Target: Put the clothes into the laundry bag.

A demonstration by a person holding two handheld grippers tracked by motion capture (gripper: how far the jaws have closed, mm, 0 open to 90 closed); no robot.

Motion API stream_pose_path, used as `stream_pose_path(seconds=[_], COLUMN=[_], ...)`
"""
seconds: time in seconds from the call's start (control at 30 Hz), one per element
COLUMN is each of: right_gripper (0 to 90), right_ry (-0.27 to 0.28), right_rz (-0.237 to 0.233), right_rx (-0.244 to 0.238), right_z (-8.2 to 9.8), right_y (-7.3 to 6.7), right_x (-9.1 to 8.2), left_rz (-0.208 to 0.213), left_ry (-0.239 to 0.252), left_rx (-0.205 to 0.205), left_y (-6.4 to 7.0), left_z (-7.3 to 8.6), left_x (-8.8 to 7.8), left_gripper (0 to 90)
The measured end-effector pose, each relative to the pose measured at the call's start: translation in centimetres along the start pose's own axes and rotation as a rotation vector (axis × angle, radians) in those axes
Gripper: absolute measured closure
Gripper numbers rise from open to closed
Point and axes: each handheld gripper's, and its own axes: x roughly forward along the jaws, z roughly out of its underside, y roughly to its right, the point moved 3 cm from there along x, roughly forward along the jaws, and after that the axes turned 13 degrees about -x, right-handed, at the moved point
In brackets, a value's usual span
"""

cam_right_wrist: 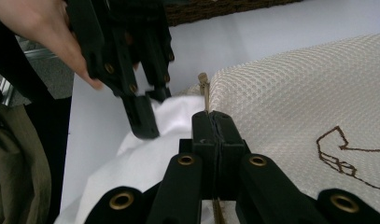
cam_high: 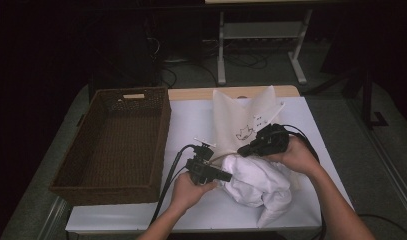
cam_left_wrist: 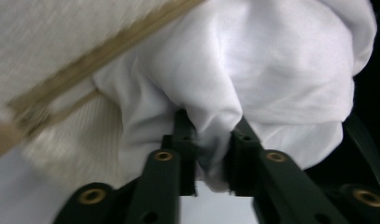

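Left gripper [cam_high: 226, 176] sits near-centre on the table [cam_high: 191, 125], jaws pinched on a fold of the white garment [cam_high: 256, 182]; in the left gripper view the cloth [cam_left_wrist: 253, 70] is bunched between the 2 jaws, pads pressing it. Right gripper [cam_high: 242, 150] is just beyond, jaws clamped tight on the tan edge strip of the mesh bag [cam_high: 241, 117]; the right gripper view shows the strip [cam_right_wrist: 205, 91] running into the shut jaws, w/ the bag's netted cream fabric [cam_right_wrist: 295, 93] to the right and a brown stitched outline on it. Garment lies crumpled at the bag's near end, touching it, partly at its mouth; whether any of it is inside I can't tell. Bag stretches toward the far edge, right of centre. Wicker basket [cam_high: 161, 130] stands at left, apart from both. Left gripper [cam_right_wrist: 145, 119] also appears in the right gripper view, tips on the white cloth [cam_right_wrist: 145, 154].
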Motion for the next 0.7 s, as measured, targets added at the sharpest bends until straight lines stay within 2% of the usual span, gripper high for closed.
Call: stream_pose_path(seconds=[0.03,0.07,0.17,0.2,0.27,0.3,0.37,0.4,0.43,0.47,0.5,0.53,0.57,0.63,0.67,0.7], right_gripper=[88.6,88.6,88.6,88.6,88.6,88.6,88.6,88.6,88.6,88.6,88.6,88.6,88.6,88.6,88.6,88.6], right_ry=[0.001,0.001,0.03,0.03,0.03,0.029,0.025,0.02,0.009,0.009,0.008,0.011,0.011,0.012,0.01,0.01], right_rz=[-0.003,-0.003,-0.015,-0.015,-0.02,-0.02,-0.022,-0.025,-0.028,-0.028,-0.029,-0.027,-0.027,-0.018,-0.017,-0.017], right_rx=[0.002,0.002,-0.001,-0.001,-0.016,-0.011,-0.006,0.0,0.008,0.008,0.012,0.015,0.015,0.018,0.019,0.019], right_z=[0.0,0.0,-0.4,-0.4,-1.0,-1.0,-0.8,-0.6,-0.3,-0.3,0.0,0.1,0.1,0.2,0.2,0.2], right_y=[0.0,0.0,-0.3,-0.3,-0.5,-0.4,-0.3,-0.2,0.0,0.0,0.1,0.2,0.2,0.3,0.3,0.3], right_x=[0.0,0.0,-0.3,-0.3,-0.2,-0.2,-0.1,0.0,0.1,0.1,0.1,0.1,0.1,-0.2,-0.2,-0.2], left_rz=[0.021,0.021,0.041,0.041,0.013,0.024,0.033,0.024,0.011,0.015,0.018,0.001,0.001,0.01,-0.002,-0.002], left_ry=[0.03,0.03,0.097,0.097,0.167,0.169,0.16,0.15,0.141,0.124,0.107,0.08,0.08,0.037,0.03,0.03], left_rx=[-0.012,-0.012,-0.067,-0.067,-0.104,-0.119,-0.124,-0.109,-0.098,-0.099,-0.093,-0.063,-0.063,-0.055,-0.041,-0.041], left_y=[0.3,0.3,-0.1,-0.1,-1.0,-1.3,-1.5,-1.6,-1.5,-1.5,-1.4,-1.2,-1.2,-1.1,-0.9,-0.9], left_z=[-0.4,-0.4,-1.4,-1.4,-2.5,-2.6,-2.7,-2.5,-2.3,-2.1,-1.9,-1.4,-1.4,-0.7,-0.1,-0.1], left_x=[0.1,0.1,-0.1,-0.1,-0.4,-0.3,-0.3,-0.3,-0.3,-0.4,-0.7,-1.3,-1.3,-2.2,-2.8,-2.8], left_gripper=[79.6,80.2,81.1,81.3,81.4,81.3,79.3,79.3,68.0,68.0,55.1,51.6,48.5,45.5,44.8,44.1])
